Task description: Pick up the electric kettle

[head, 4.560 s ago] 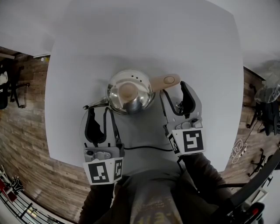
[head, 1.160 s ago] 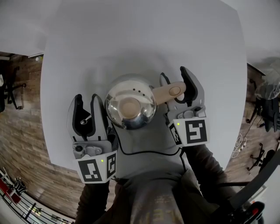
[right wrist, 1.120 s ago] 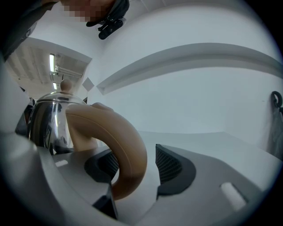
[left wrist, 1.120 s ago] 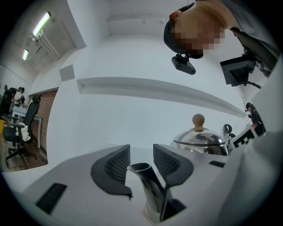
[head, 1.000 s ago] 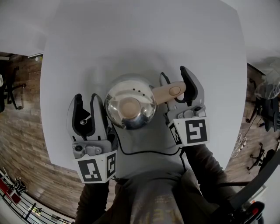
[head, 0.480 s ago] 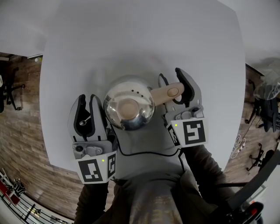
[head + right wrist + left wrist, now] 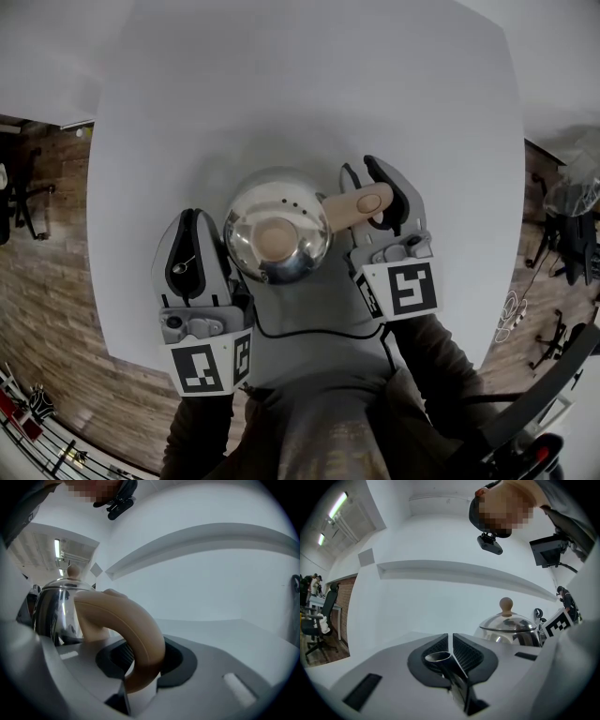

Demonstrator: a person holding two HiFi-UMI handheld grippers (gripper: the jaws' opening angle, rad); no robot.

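The electric kettle [image 7: 277,236] stands on the white table [image 7: 309,84]: a shiny steel dome with a wooden knob, a tan handle [image 7: 361,203] to the right and a thin spout [image 7: 181,265] to the left. My left gripper [image 7: 190,220] is closing, and its pads sit against the spout [image 7: 438,657] with only a slit left beyond it. The right gripper [image 7: 363,169] is closing too, and the curved handle [image 7: 136,630] fills the gap between its pads. In the left gripper view the kettle's body [image 7: 508,627] shows at the right.
A black cord [image 7: 309,328] runs from the kettle across the table toward the person's body. The table's near edge lies just behind both grippers. Wooden floor and office chairs [image 7: 19,202] lie off to the left, more clutter at the right.
Both grippers' jaws have narrowed from wide open: the left ones onto the spout, the right ones onto the handle. Neither hand has shifted in the last second; the kettle has not moved.
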